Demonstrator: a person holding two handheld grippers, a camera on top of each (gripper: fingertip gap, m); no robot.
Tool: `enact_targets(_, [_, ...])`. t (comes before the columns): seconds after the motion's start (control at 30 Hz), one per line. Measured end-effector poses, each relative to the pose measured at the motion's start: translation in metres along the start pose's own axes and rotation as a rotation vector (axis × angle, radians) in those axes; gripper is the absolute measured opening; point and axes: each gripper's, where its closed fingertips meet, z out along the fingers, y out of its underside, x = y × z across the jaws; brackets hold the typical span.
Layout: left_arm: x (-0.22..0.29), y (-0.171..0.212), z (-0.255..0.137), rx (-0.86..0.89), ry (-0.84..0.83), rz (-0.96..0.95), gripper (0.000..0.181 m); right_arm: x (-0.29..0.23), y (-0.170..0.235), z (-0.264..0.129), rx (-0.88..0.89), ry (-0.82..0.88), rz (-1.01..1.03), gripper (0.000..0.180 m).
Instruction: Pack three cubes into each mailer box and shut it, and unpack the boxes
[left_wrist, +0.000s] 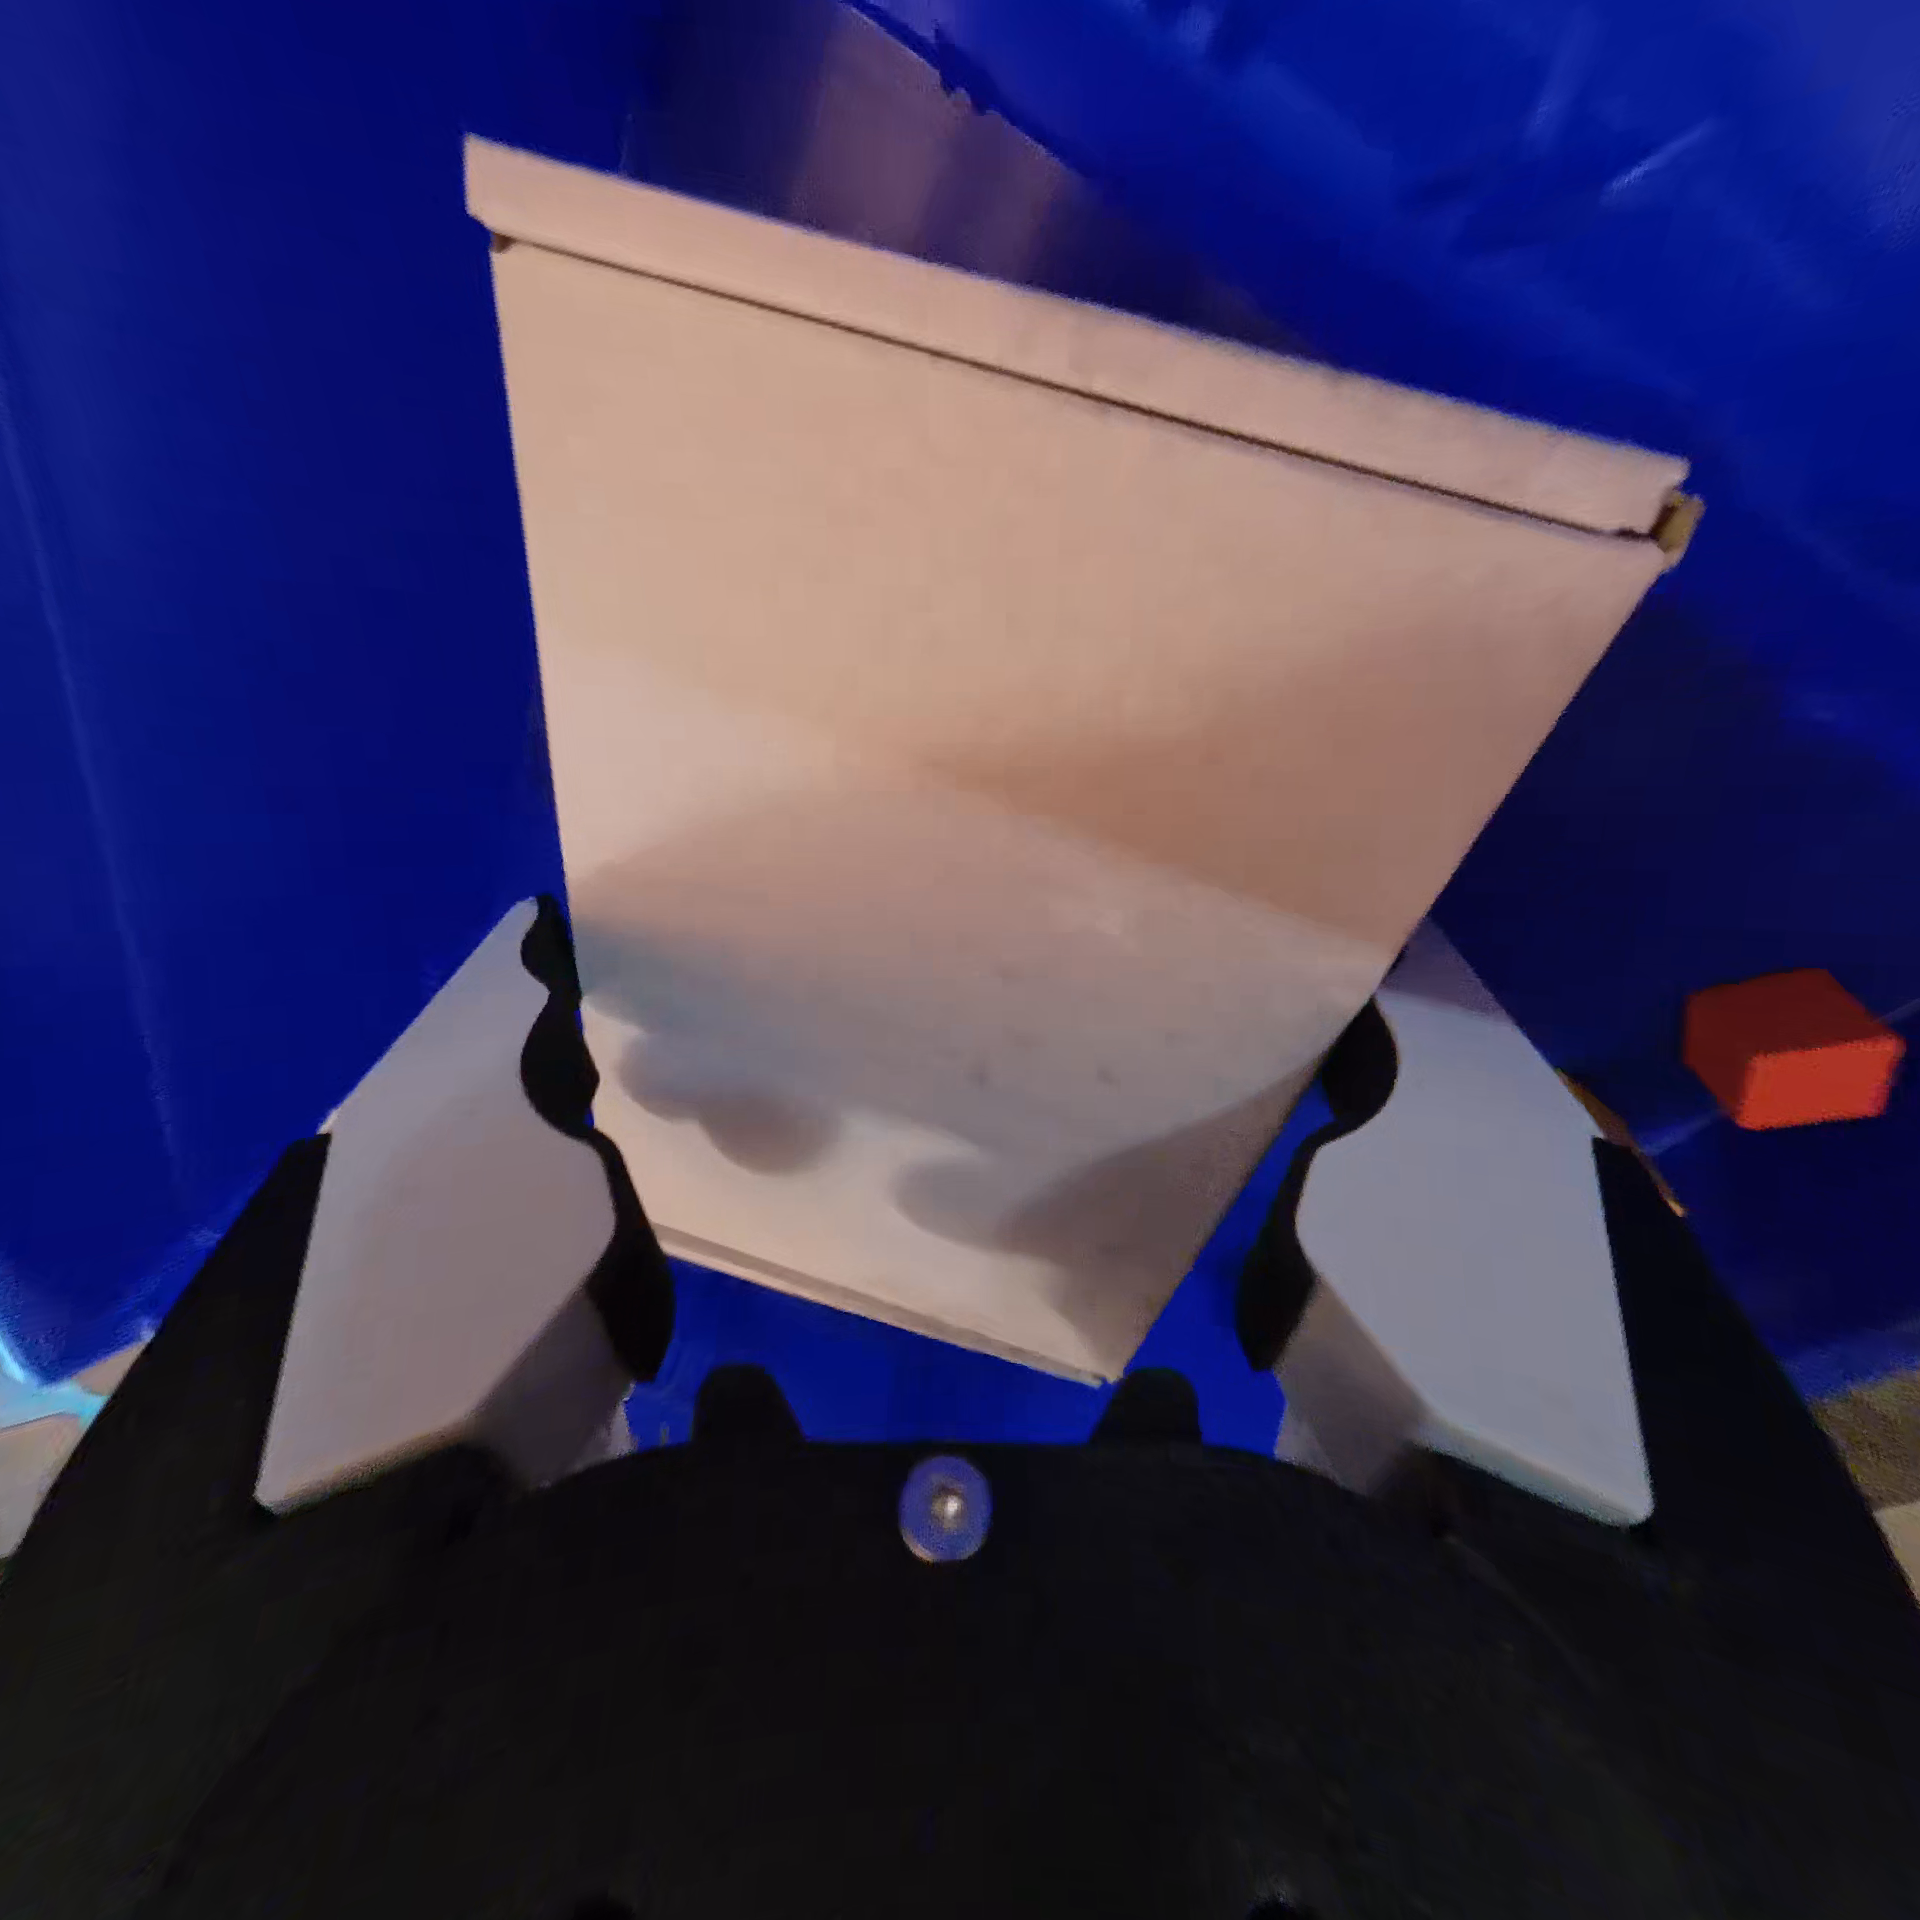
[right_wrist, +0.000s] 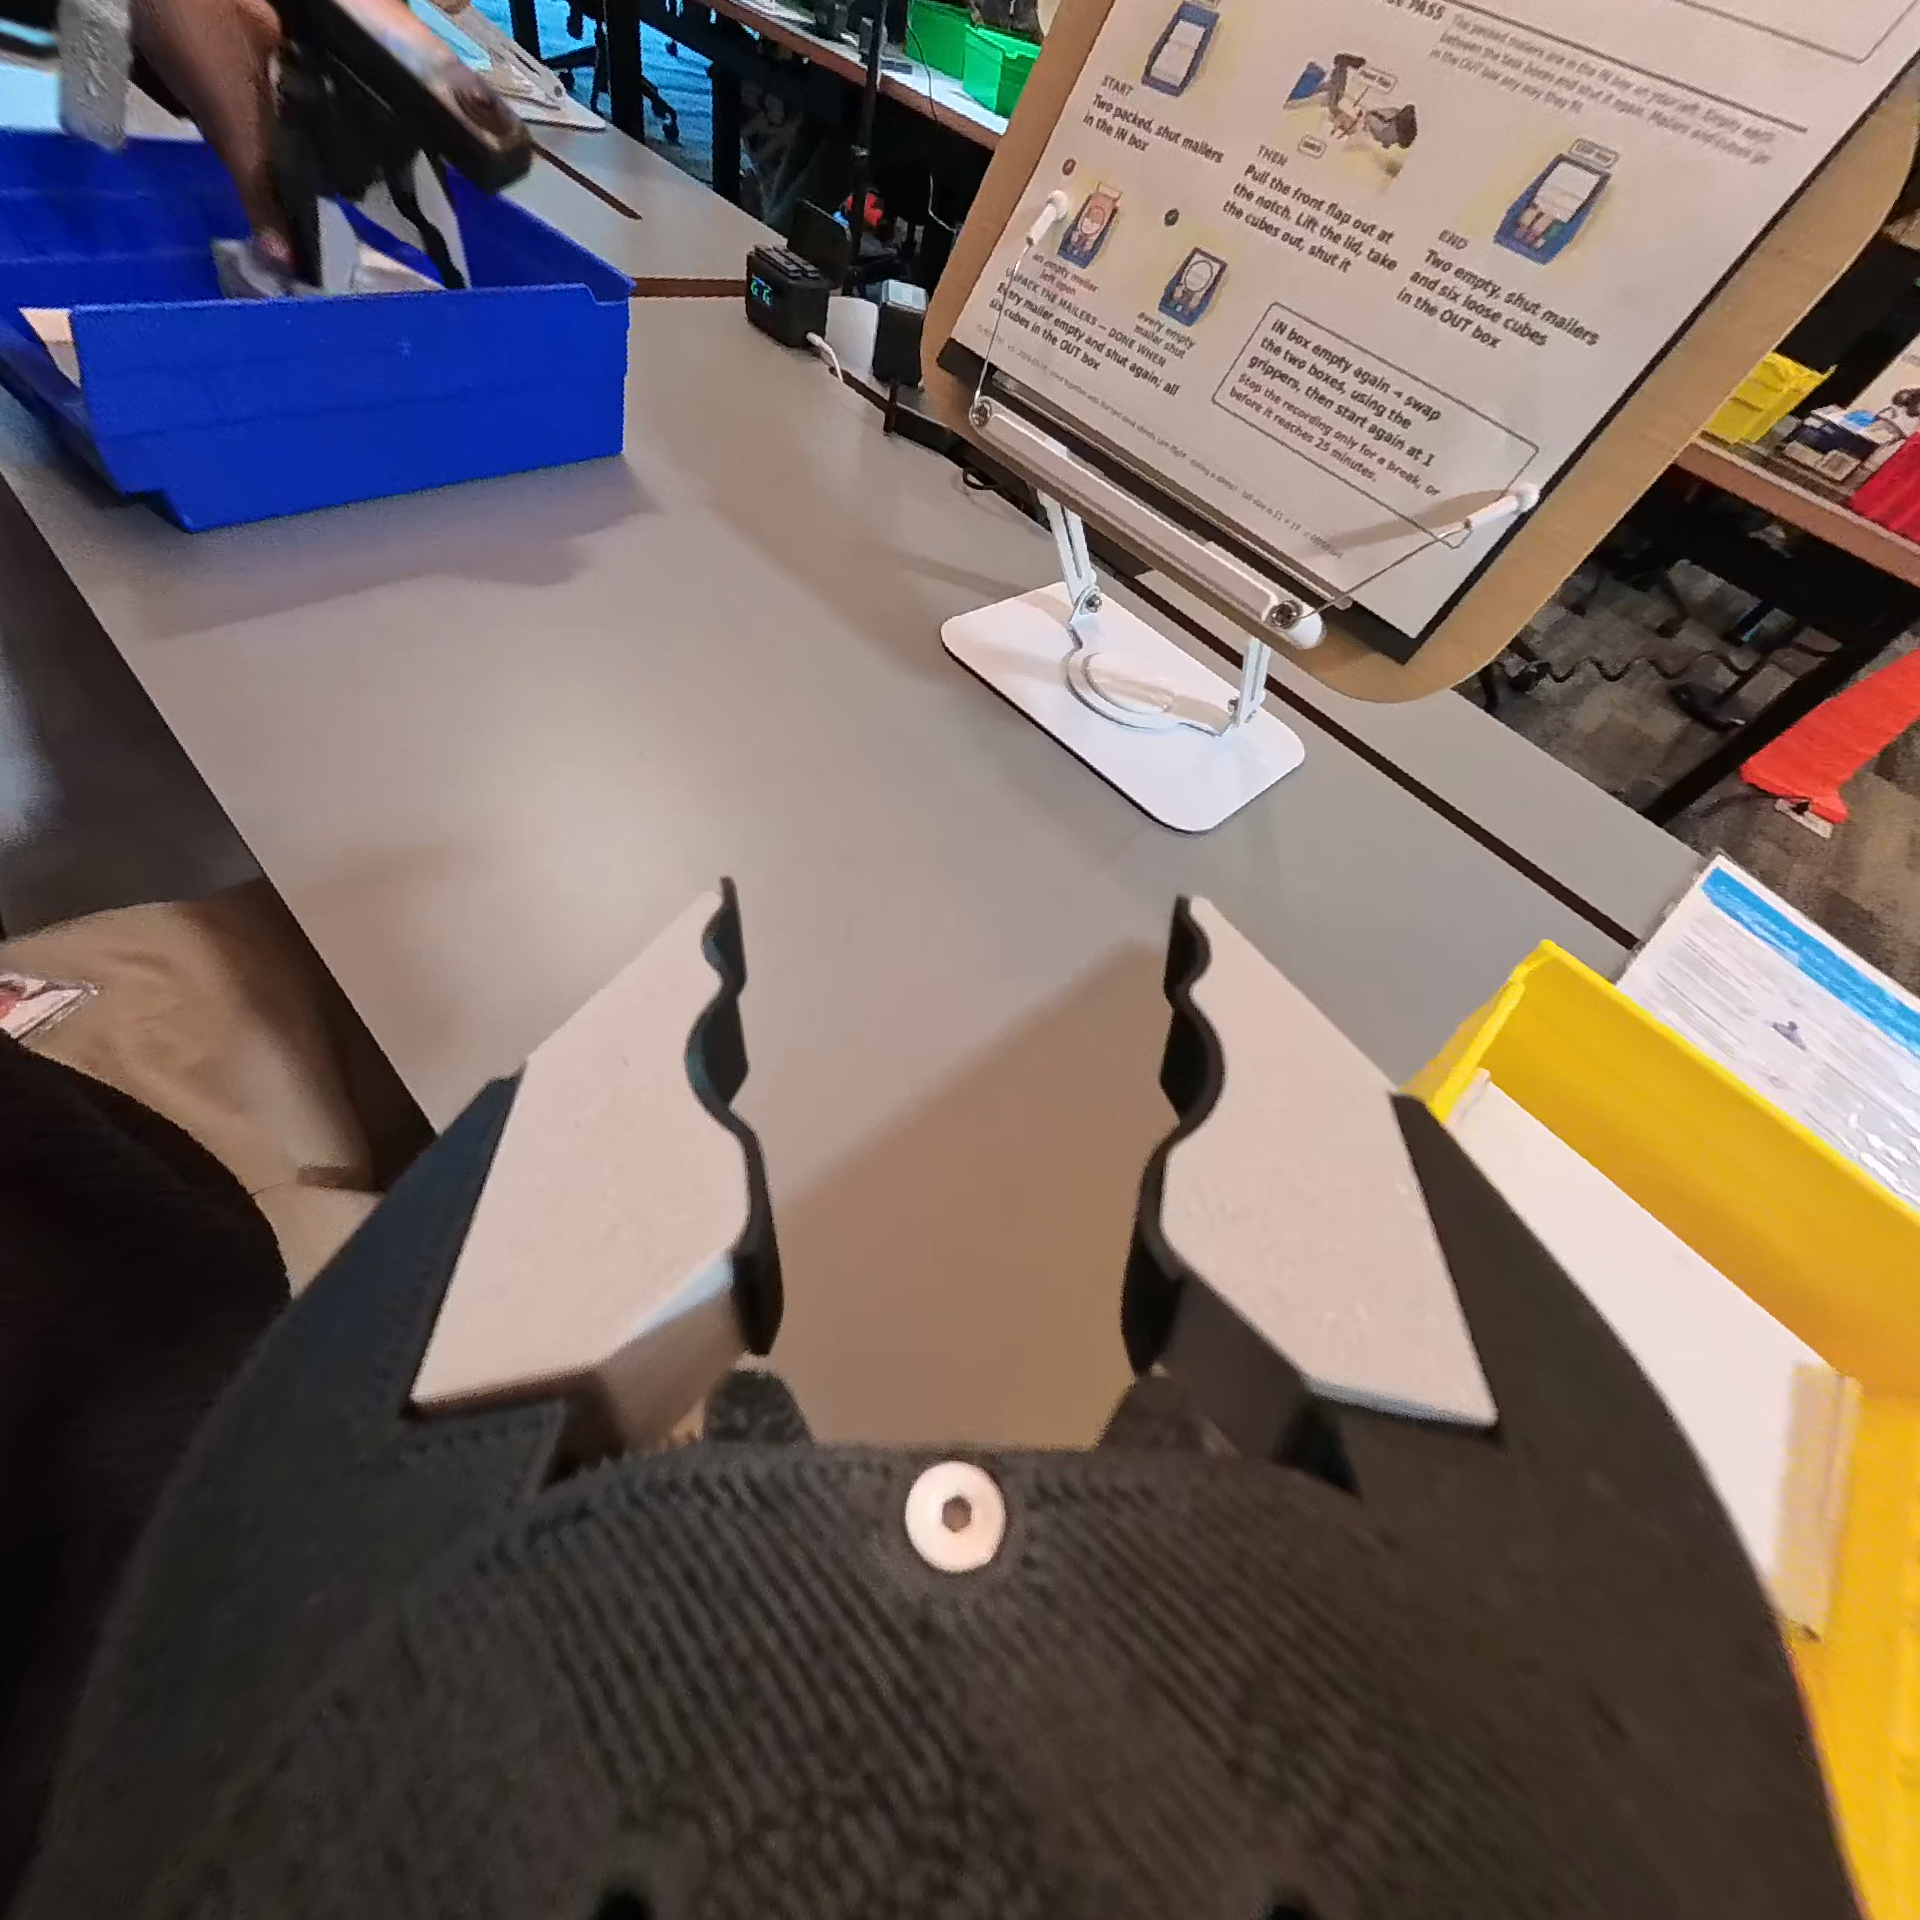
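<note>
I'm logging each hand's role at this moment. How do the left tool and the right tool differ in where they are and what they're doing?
The left tool is down in the blue bin, its fingers either side of a closed white mailer box; the right tool hangs over the bare grey table with nothing between its fingers. The left spreads wider than the right. Both share black bodies and wavy-edged fingers.

Bare table (right_wrist: 623, 727) between blue bin (right_wrist: 343, 395) and stand (right_wrist: 1122, 717).
</note>
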Motion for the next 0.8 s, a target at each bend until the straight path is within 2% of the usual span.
enact_targets(0.13, [0.001, 0.007, -0.031, 0.036, -0.004, -0.009, 0.143, -0.001, -0.004, 0.002, 0.022, -0.015, -0.002, 0.078])
enact_targets(0.27, [0.004, -0.003, -0.093, 0.140, -0.035, -0.031, 0.142, -0.026, -0.019, 0.022, 0.100, -0.127, 0.007, 0.070])
enact_targets(0.4, [0.034, -0.041, -0.159, 0.241, -0.052, 0.052, 0.142, -0.067, -0.038, 0.058, 0.164, -0.212, -0.076, 0.075])
enact_targets(0.5, [0.077, -0.084, -0.188, 0.297, -0.029, 0.170, 0.141, -0.098, -0.056, 0.080, 0.245, -0.233, -0.185, 0.076])
enact_targets(0.6, [0.136, -0.122, -0.190, 0.292, 0.047, 0.308, 0.141, -0.118, -0.057, 0.097, 0.295, -0.213, -0.283, 0.079])
enact_targets(0.73, [0.219, -0.167, -0.163, 0.253, 0.190, 0.487, 0.141, -0.132, -0.045, 0.101, 0.387, -0.130, -0.410, 0.080])
enact_targets(0.8, [0.248, -0.193, -0.142, 0.254, 0.206, 0.571, 0.141, -0.138, -0.033, 0.097, 0.427, -0.069, -0.572, 0.061])
